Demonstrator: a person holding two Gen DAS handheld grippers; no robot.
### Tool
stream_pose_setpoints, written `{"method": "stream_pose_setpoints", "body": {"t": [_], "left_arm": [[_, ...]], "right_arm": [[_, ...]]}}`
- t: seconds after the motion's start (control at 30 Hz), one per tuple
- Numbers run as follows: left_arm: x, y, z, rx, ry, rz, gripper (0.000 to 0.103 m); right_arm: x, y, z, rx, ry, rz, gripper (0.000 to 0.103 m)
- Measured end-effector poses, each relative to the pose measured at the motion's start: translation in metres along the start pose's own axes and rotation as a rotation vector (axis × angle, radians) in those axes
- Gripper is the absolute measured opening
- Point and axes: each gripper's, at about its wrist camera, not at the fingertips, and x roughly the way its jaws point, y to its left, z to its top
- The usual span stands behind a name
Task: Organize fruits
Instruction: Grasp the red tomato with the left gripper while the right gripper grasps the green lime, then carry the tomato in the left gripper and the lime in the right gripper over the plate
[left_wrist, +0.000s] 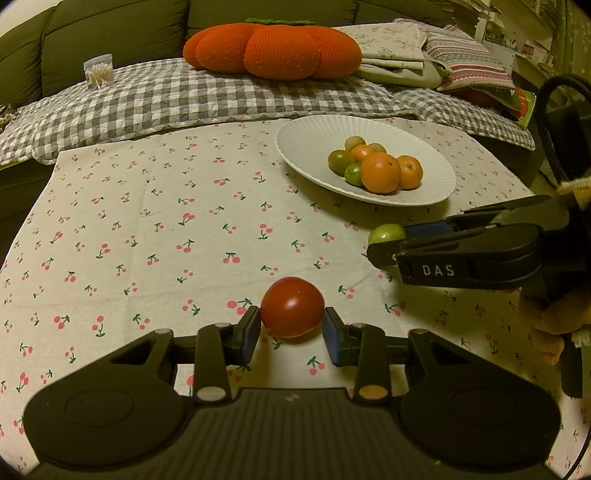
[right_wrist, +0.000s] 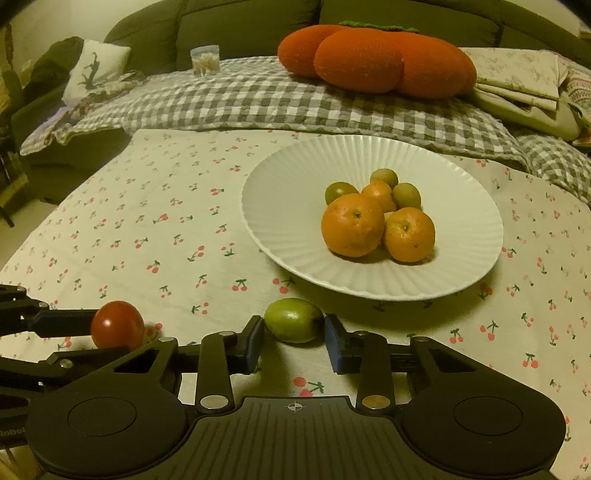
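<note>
Two black hand-held grippers with blue pads

The left hand-held gripper (left_wrist: 291, 332) has a matte black body with a ribbed central plate, a round raised disc on each side, and two link arms pinned with round fasteners, one silver and one copper-toned; its fingers (left_wrist: 248, 334) are faced with blue pads. The right hand-held gripper (right_wrist: 294, 338) is built the same way, with a small white crosshair mark on its ribbed plate. Seen from the left wrist, its side carries white letters "DAS", and a black cable loops above it. A hand (left_wrist: 550, 325) grips its handle.
</note>
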Motion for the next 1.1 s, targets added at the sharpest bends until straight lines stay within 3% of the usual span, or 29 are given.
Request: {"method": "stream_pose_setpoints", "body": {"t": [1.1], "left_arm": [[0.002, -0.027, 0.031, 0.003, -0.062, -0.040, 0.035]], "right_arm": [[-0.054, -0.029, 0.001, 0.027, -0.070, 0.019, 0.033]]}}
